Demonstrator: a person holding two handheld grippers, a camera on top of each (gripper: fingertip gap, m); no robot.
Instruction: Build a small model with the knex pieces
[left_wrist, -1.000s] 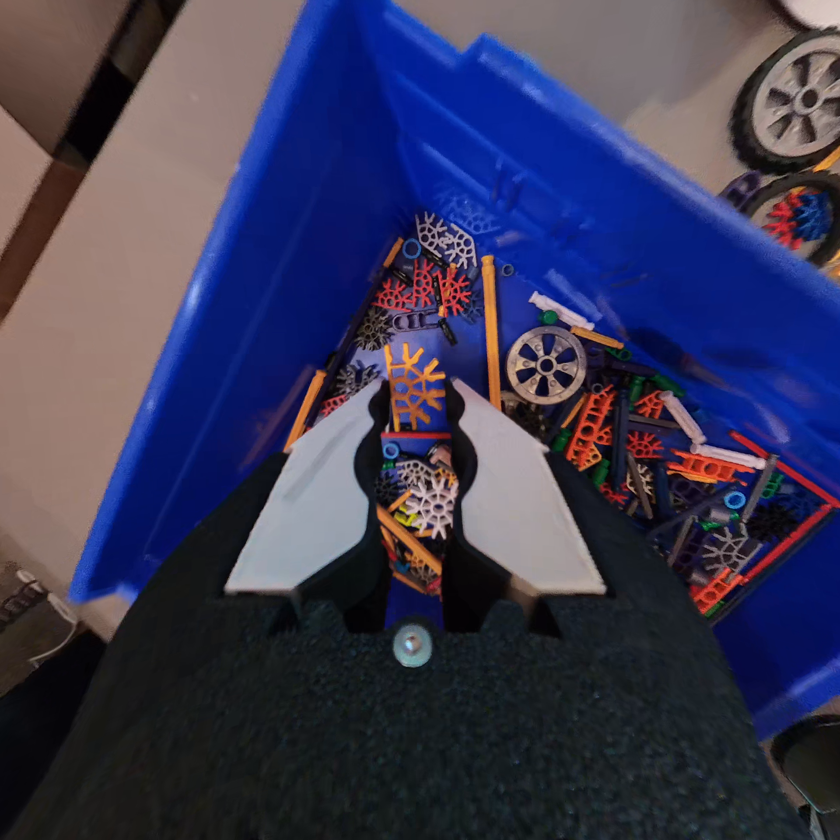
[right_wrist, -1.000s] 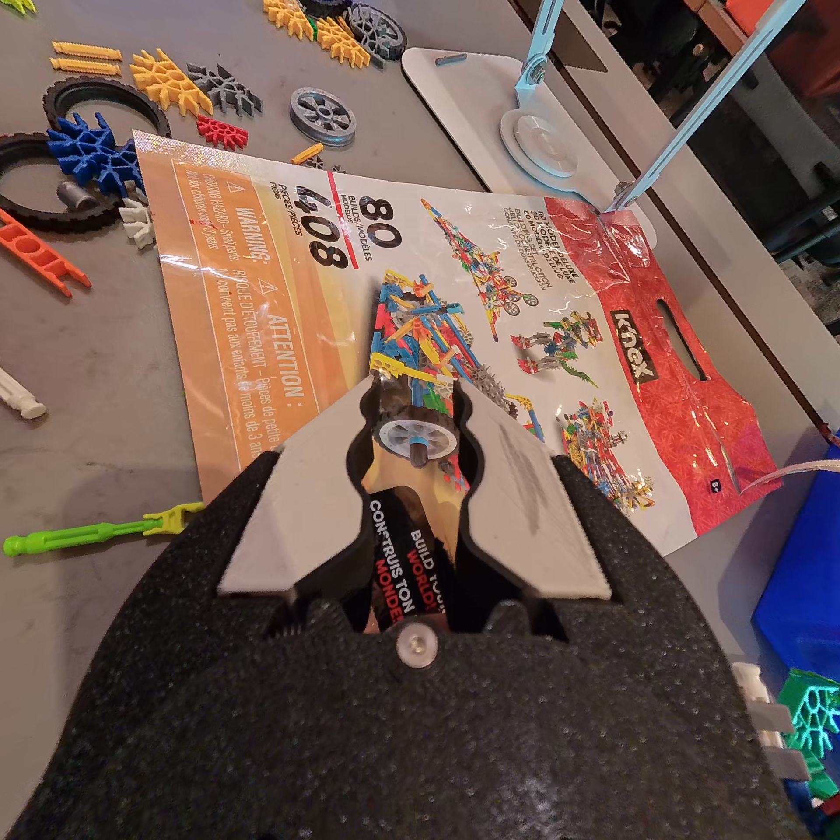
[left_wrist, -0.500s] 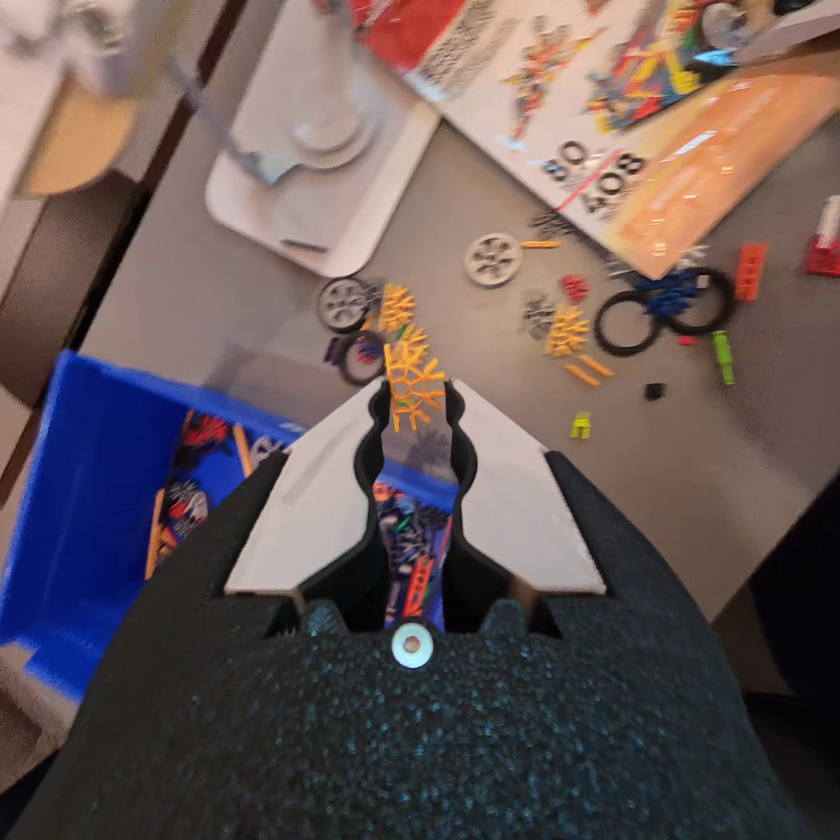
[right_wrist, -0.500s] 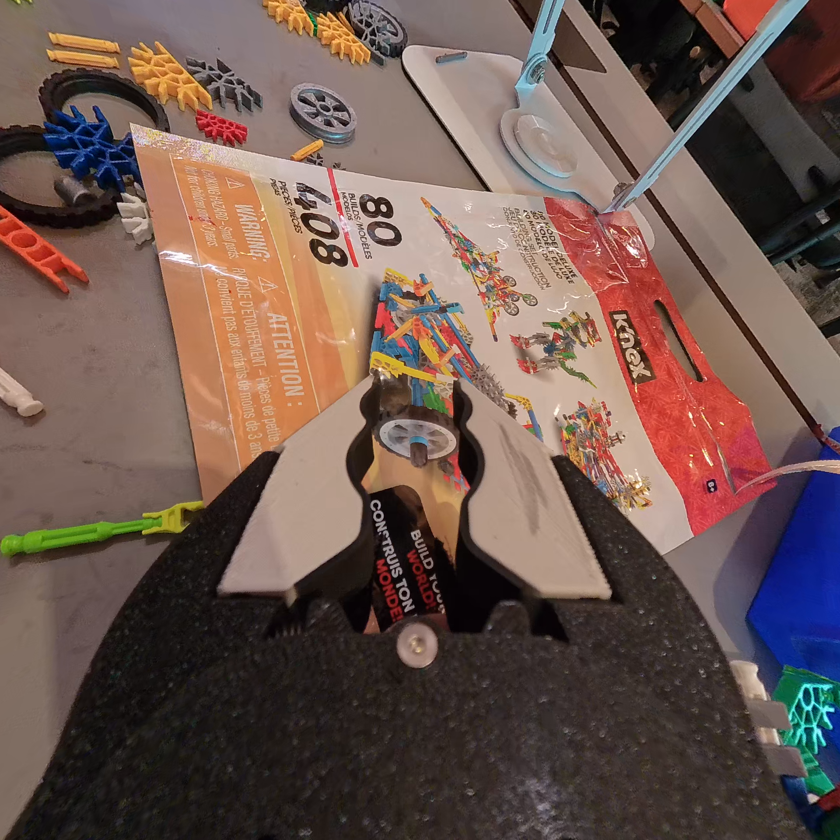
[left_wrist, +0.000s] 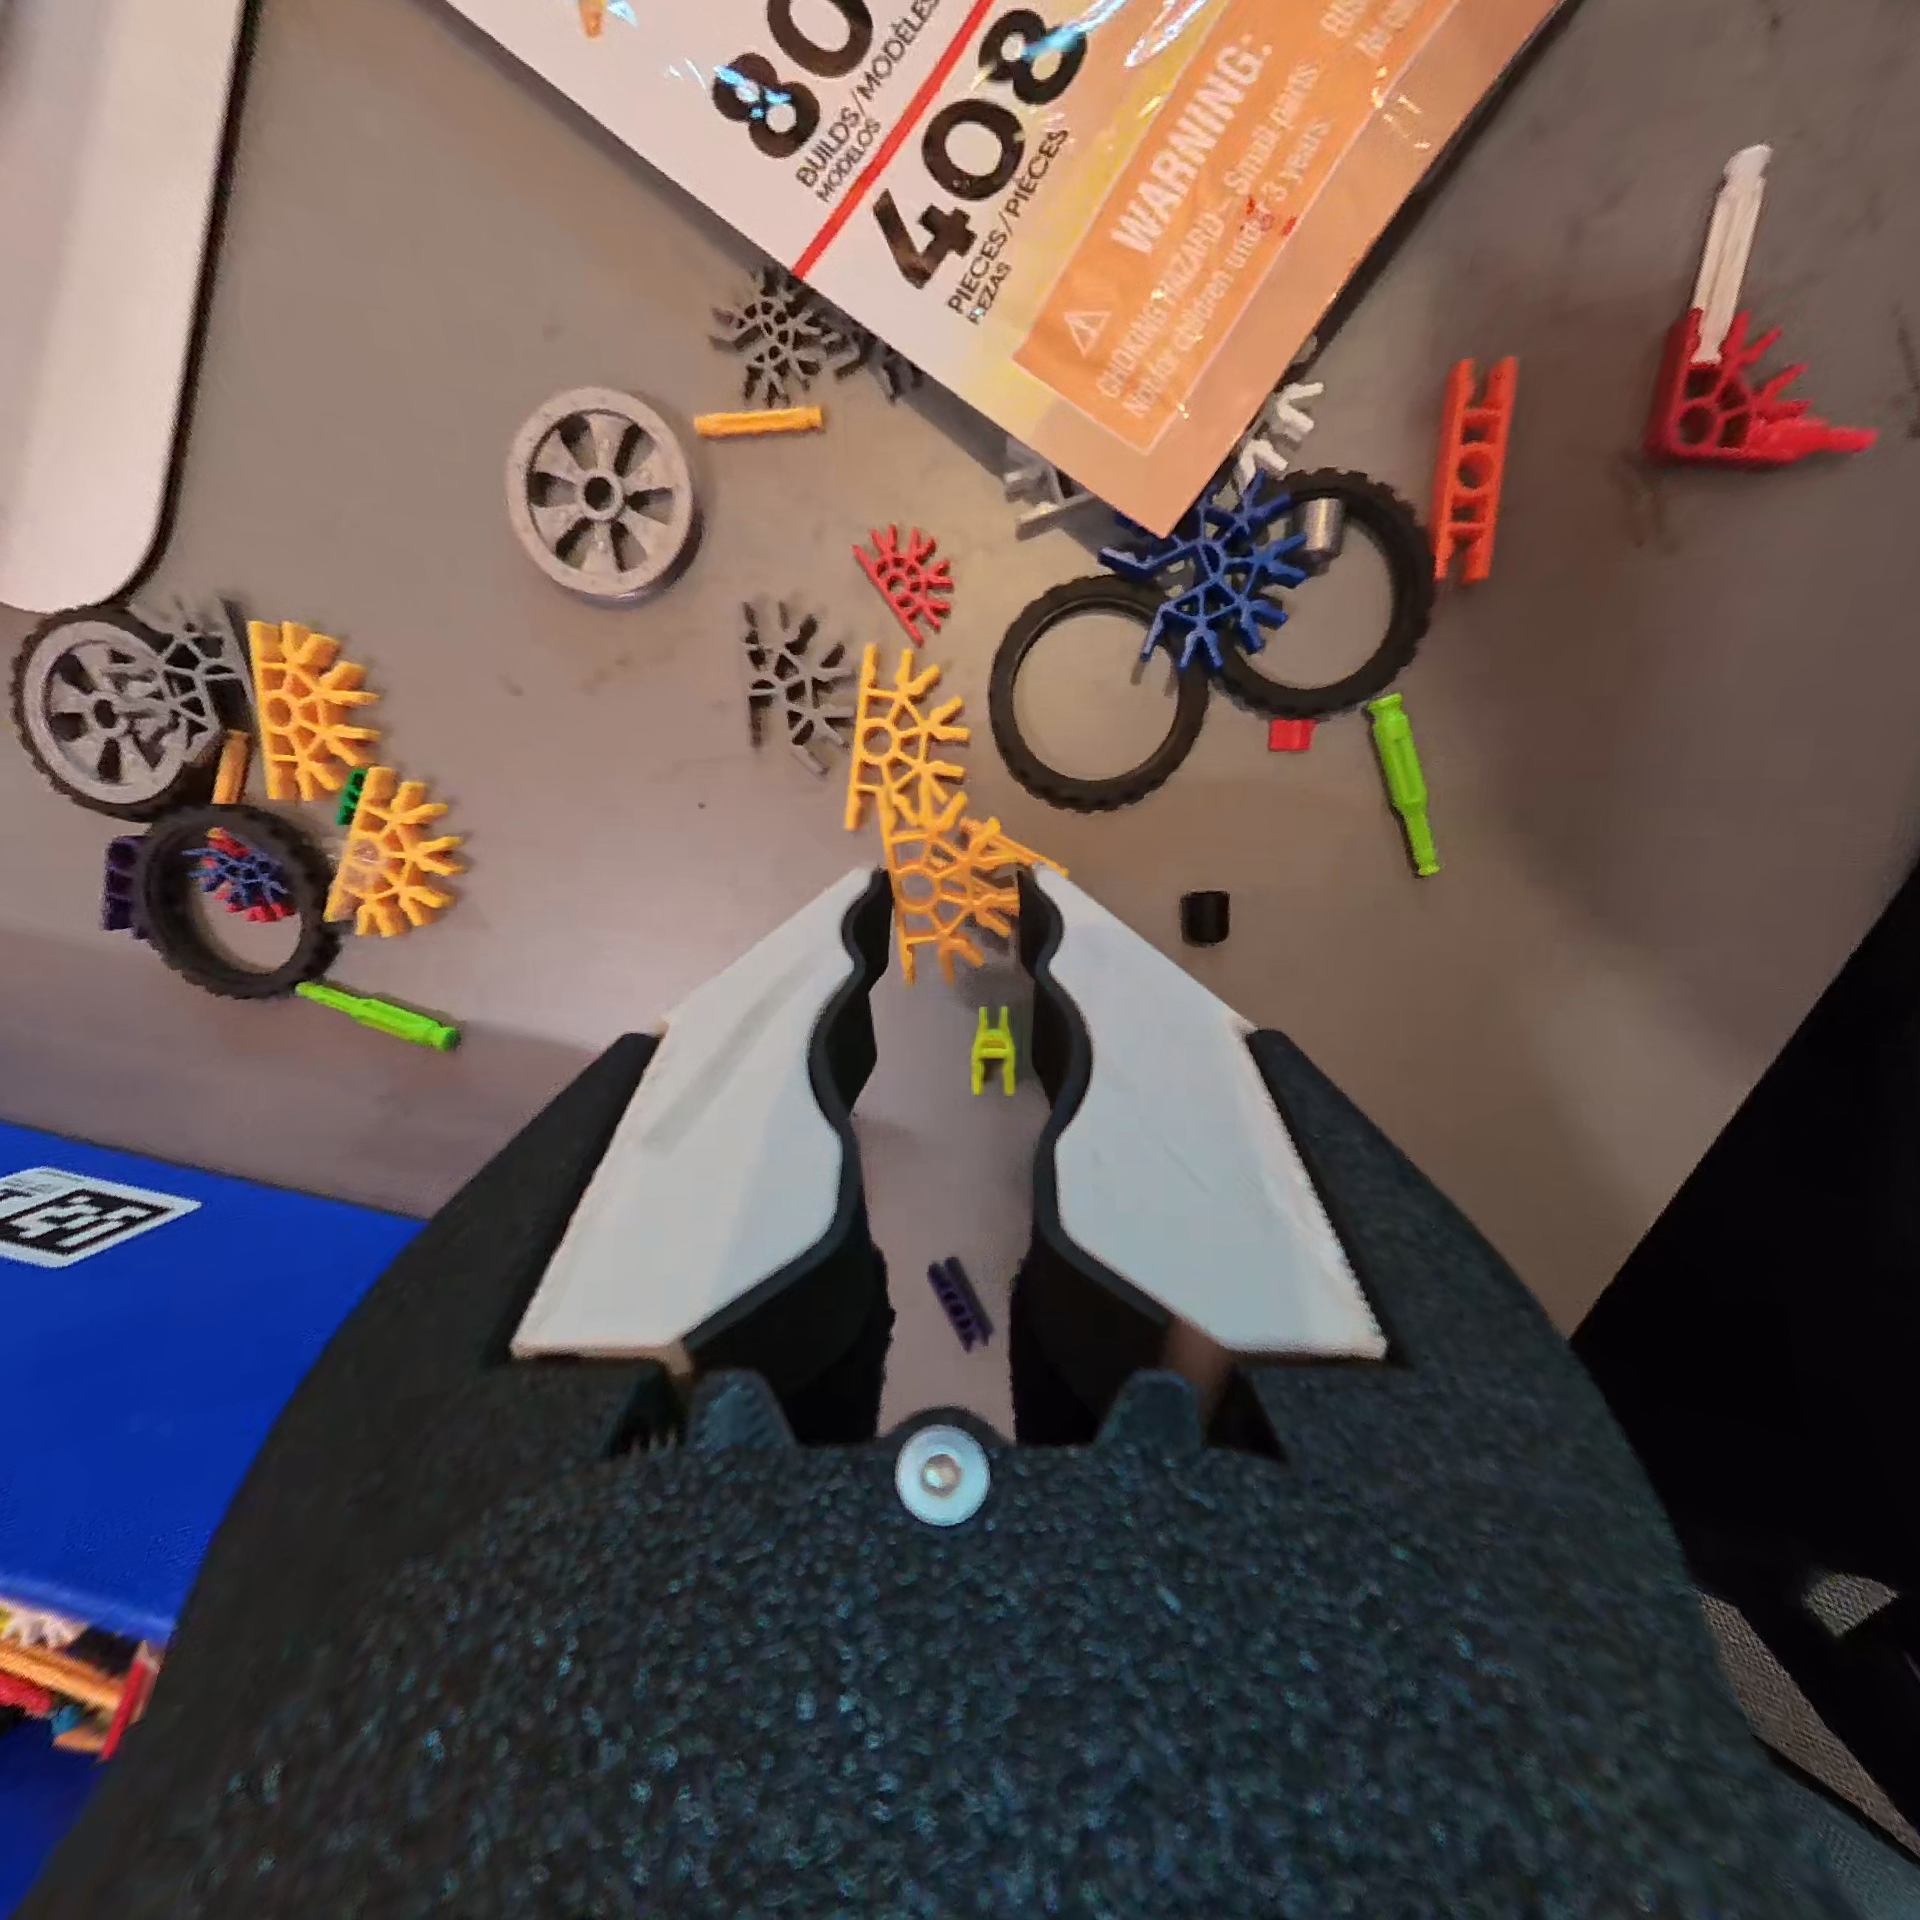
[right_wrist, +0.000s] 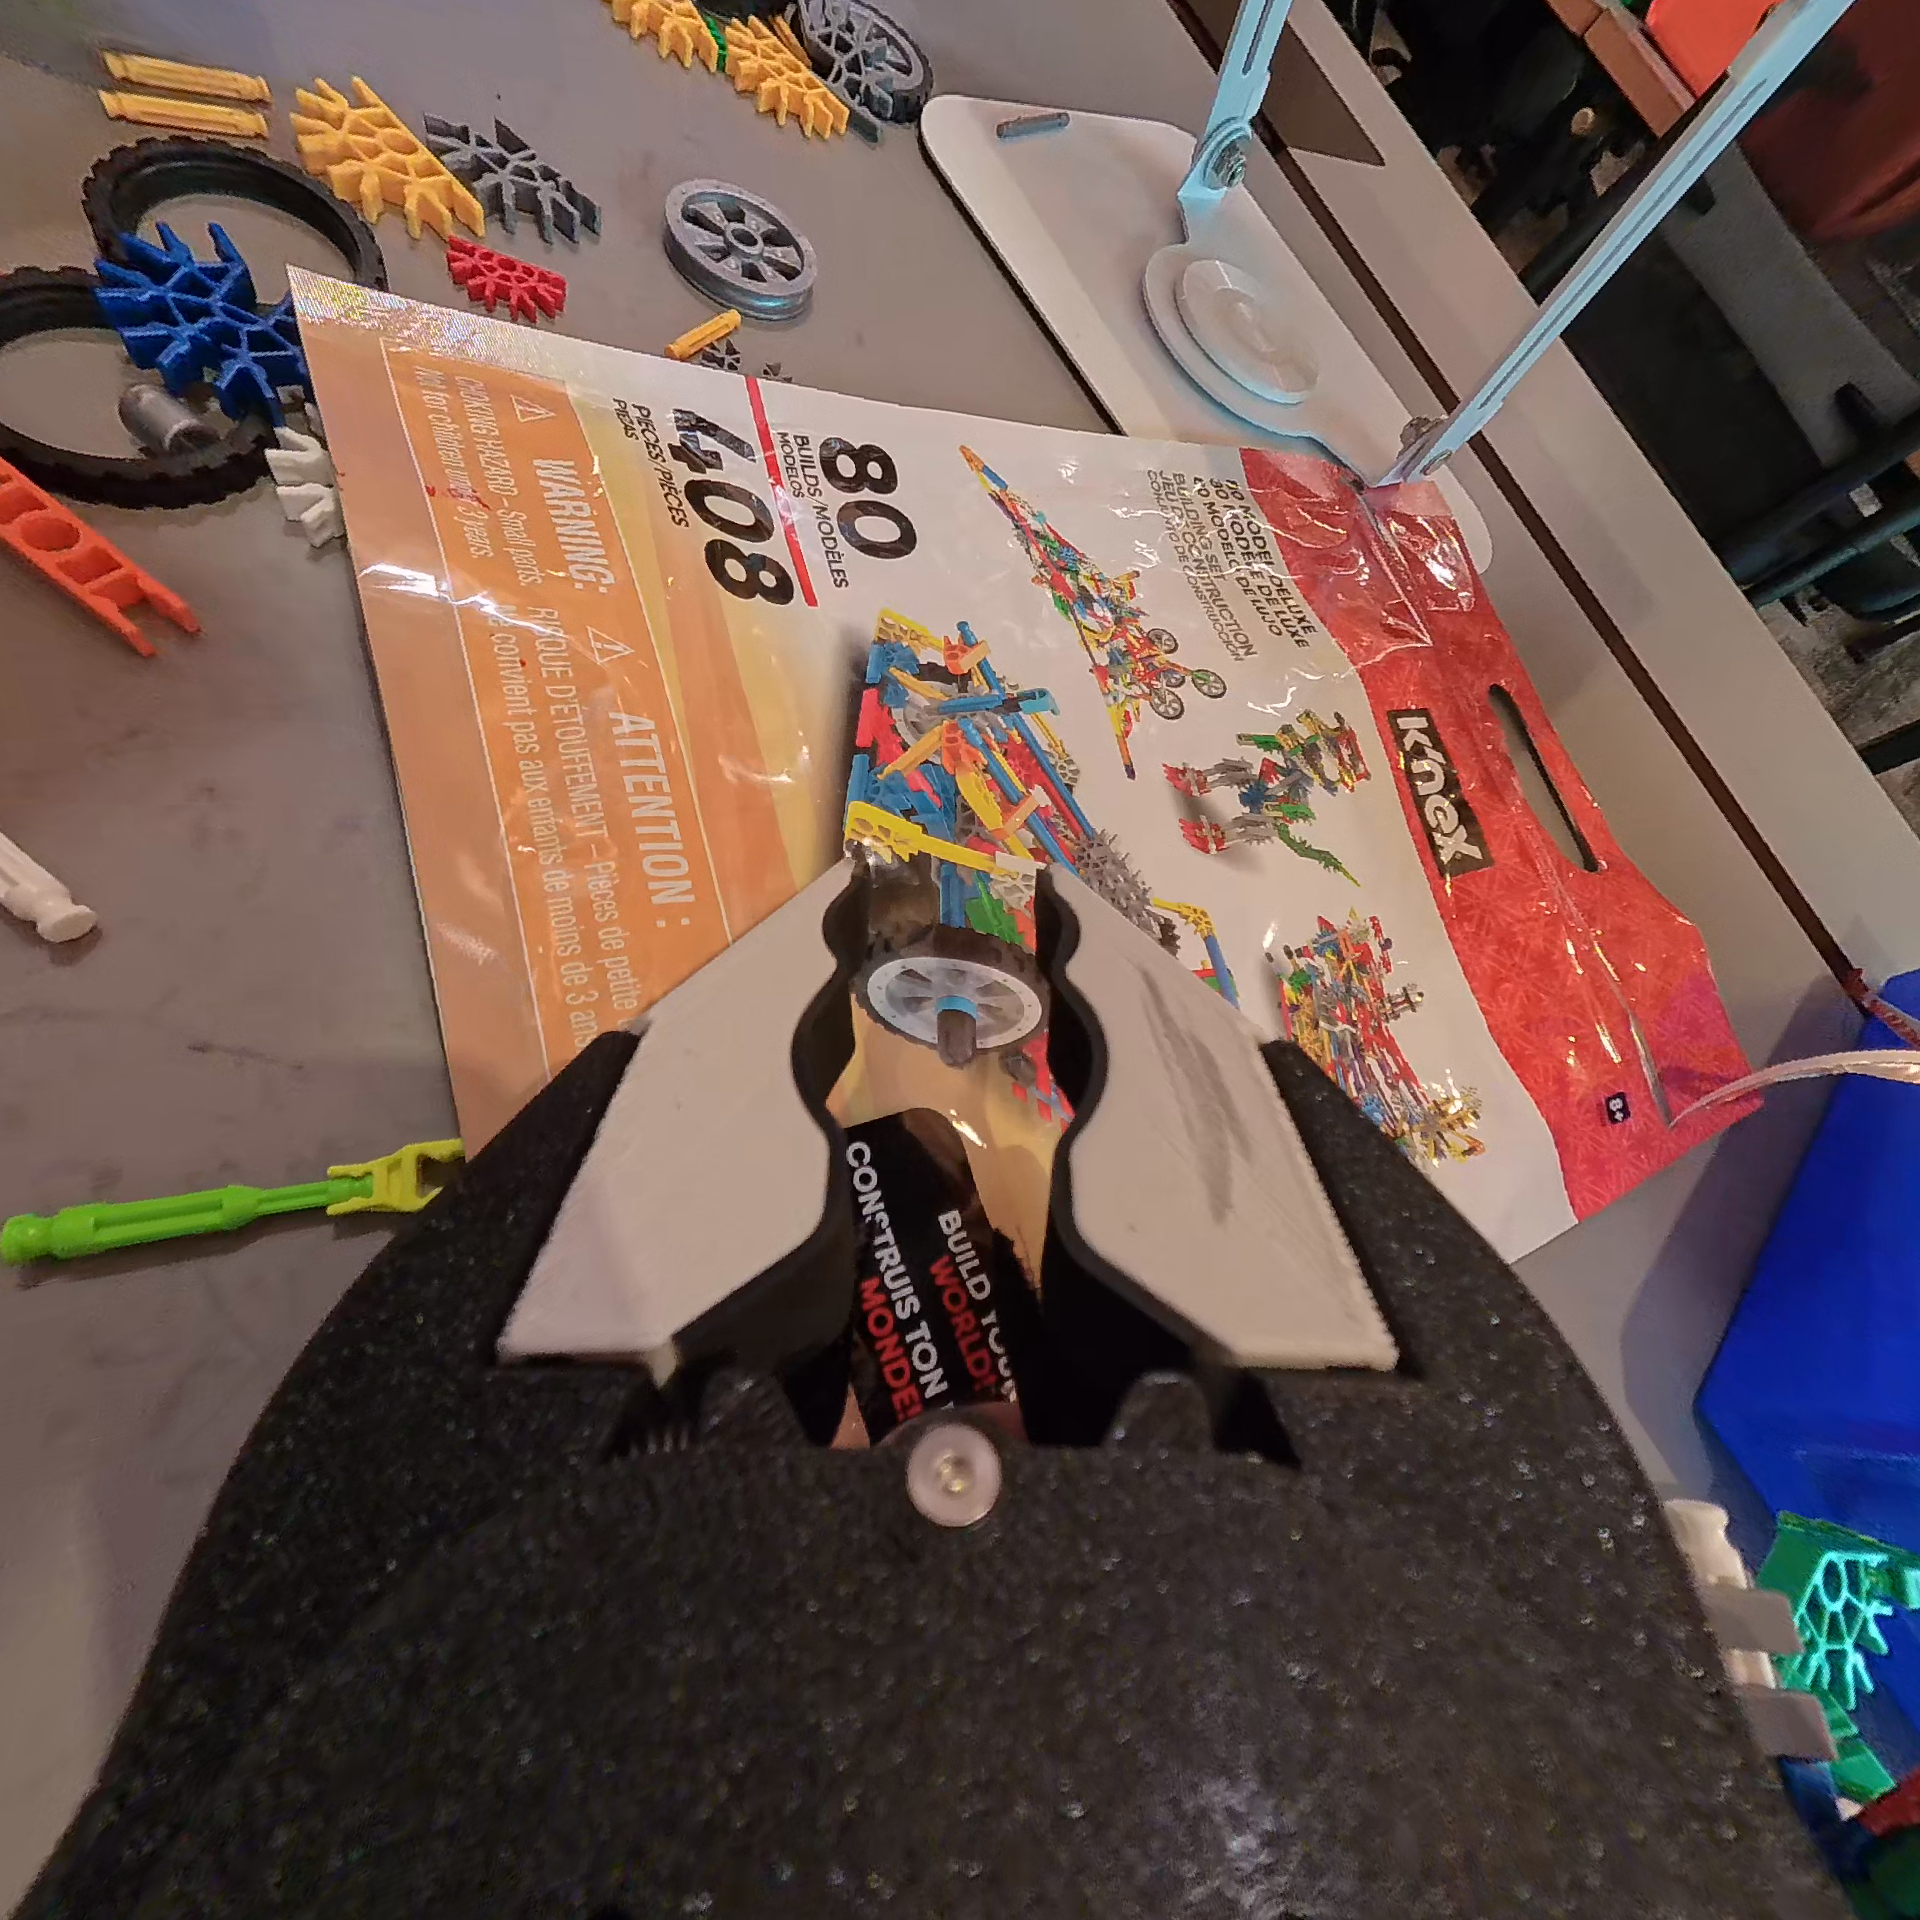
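Observation:
My left gripper (left_wrist: 956, 896) is shut on a yellow fan-shaped connector (left_wrist: 935, 914), held by its edges a little above the grey table (left_wrist: 540, 312). Just beyond it, another yellow connector (left_wrist: 896, 740) lies on the table beside a grey one (left_wrist: 795, 675). A small lime clip (left_wrist: 992, 1049) lies under the jaws. My right gripper (right_wrist: 945, 914) is shut on a small wheel (right_wrist: 951, 1003) with a black tyre, pale hub, blue ring and grey axle stub. It hovers over a printed toy bag (right_wrist: 1039, 582), which also shows in the left wrist view (left_wrist: 1143, 187).
Loose parts lie around: black tyres (left_wrist: 1096, 696), a blue connector (left_wrist: 1210, 582), a grey wheel (left_wrist: 601, 494), yellow connectors (left_wrist: 312, 707), lime rods (left_wrist: 1403, 779), an orange ladder piece (left_wrist: 1470, 468). A blue bin (left_wrist: 156, 1351) sits lower left. A white stand base (right_wrist: 1122, 239) is at the back. About 20 cm separates my left fingertips from my right. The left tips stand about 4 cm off the small lime clip (left_wrist: 992, 1049).
My left gripper lifted the yellow connector out of the blue bin and swung over the table toward the loose parts. My right gripper kept the wheel almost still over the bag.

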